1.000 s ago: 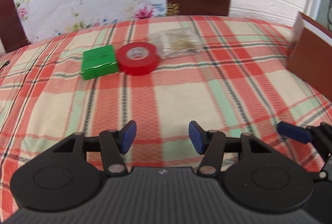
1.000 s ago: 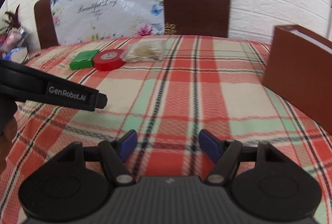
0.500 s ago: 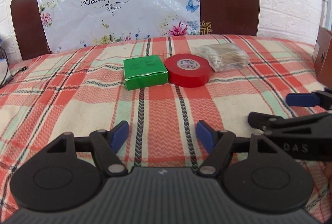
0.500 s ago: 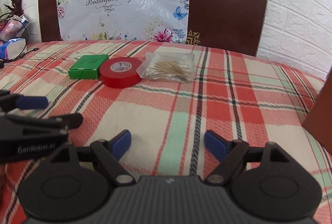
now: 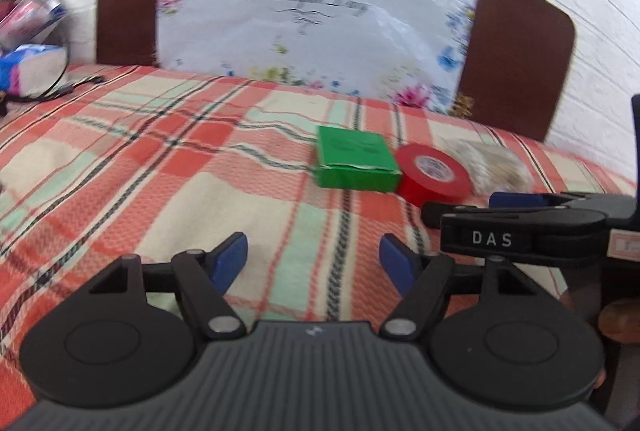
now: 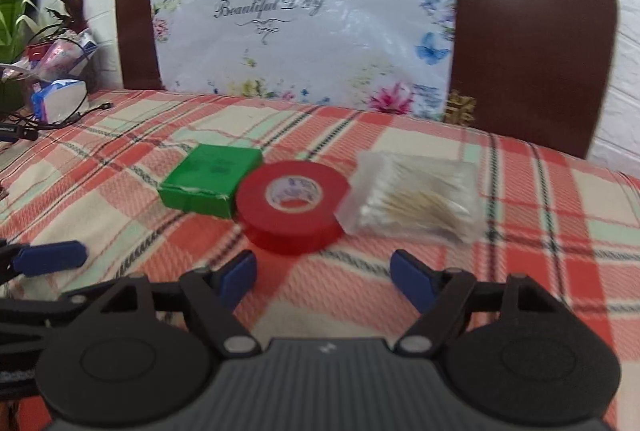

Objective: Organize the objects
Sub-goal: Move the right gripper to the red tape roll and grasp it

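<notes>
A green box (image 6: 210, 177), a red tape roll (image 6: 292, 207) and a clear bag of cotton swabs (image 6: 420, 197) lie in a row on the plaid cloth (image 6: 540, 231). My right gripper (image 6: 324, 281) is open and empty, just short of the tape roll. My left gripper (image 5: 314, 263) is open and empty, set back to the left of the green box (image 5: 354, 161). The tape roll (image 5: 434, 179) and the bag (image 5: 496, 169) show at its right, partly behind the right gripper's side (image 5: 520, 227).
A brown headboard (image 6: 532, 43) with a flowered plastic sheet (image 6: 304, 19) stands behind the objects against a white brick wall. Cables, packets and plants (image 6: 52, 71) crowd the far left. The left gripper's fingertip (image 6: 50, 257) shows at the left edge of the right wrist view.
Both grippers have moved forward and left toward the row of objects. The brown box at the right has left both views. The right gripper now faces the tape roll closely.
</notes>
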### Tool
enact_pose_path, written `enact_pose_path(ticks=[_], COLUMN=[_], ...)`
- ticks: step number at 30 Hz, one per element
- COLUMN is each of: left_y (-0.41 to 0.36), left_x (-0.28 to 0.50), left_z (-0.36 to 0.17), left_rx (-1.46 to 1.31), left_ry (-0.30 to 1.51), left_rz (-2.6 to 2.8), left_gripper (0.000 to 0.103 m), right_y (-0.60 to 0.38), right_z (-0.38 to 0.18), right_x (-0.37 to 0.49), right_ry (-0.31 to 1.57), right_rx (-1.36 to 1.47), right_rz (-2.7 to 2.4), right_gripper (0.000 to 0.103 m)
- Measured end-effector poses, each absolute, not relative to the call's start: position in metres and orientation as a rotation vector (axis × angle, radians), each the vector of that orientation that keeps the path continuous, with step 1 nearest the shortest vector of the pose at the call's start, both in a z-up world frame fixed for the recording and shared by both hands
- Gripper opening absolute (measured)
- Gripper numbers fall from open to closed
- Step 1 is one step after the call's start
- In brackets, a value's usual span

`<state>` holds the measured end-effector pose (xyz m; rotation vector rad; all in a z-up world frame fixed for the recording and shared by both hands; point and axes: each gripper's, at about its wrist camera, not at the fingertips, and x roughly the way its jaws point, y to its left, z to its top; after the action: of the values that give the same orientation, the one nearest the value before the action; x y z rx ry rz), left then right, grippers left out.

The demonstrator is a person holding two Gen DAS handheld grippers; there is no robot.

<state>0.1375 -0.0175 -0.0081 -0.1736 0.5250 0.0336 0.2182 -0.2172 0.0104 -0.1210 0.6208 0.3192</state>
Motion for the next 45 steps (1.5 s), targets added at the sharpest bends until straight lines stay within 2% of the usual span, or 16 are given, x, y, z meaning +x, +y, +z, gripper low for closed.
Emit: enact_pose_path(ticks=[5, 7, 12, 24, 30, 31, 34, 41, 42, 43, 45], left_y=[-0.022, -0.023, -0.023, -0.042, -0.097, -0.112, -0.149, -0.215, -0.222, -0.229, -0.238], left_x=[0.139, 0.139, 0.14, 0.14, 0.095, 0.087, 0.073, 0.063, 0.063, 0.063, 0.065], left_z=[-0.008, -0.008, -0.009, -0.007, -0.001, 0.001, 0.016, 0.026, 0.023, 0.018, 0.01], left_rx=[-0.152, -0.15, -0.142, -0.021, 0.06, 0.069, 0.032, -0.041, -0.037, -0.022, -0.007], left_ry=[0.528, 0.529, 0.534, 0.578, 0.627, 0.65, 0.743, 0.938, 0.972, 1.002, 1.022], left_rz=[0.039, 0.038, 0.035, 0.049, -0.146, -0.222, -0.47, -0.783, -0.798, -0.801, -0.775], left_gripper=[0.076, 0.076, 0.078, 0.081, 0.08, 0.079, 0.065, 0.063, 0.06, 0.051, 0.042], right_y=[-0.2, -0.196, -0.203, -0.316, -0.356, -0.358, -0.359, -0.369, -0.369, -0.369, -0.369], right_z=[0.008, 0.008, 0.008, 0.013, 0.015, 0.014, 0.016, 0.017, 0.017, 0.016, 0.016], right_x=[0.249, 0.255, 0.237, 0.07, -0.016, -0.026, -0.044, -0.048, -0.046, -0.044, -0.039], right_ry=[0.628, 0.632, 0.634, 0.678, 0.643, 0.632, 0.617, 0.611, 0.614, 0.614, 0.619], right_rx=[-0.121, -0.125, -0.139, -0.083, -0.075, -0.084, -0.093, -0.084, -0.09, -0.095, -0.09], right_rz=[0.357, 0.367, 0.357, 0.16, -0.009, -0.025, -0.04, -0.015, -0.01, -0.004, 0.009], right_gripper=[0.085, 0.077, 0.077, 0.077, 0.077, 0.076, 0.078, 0.078, 0.079, 0.08, 0.08])
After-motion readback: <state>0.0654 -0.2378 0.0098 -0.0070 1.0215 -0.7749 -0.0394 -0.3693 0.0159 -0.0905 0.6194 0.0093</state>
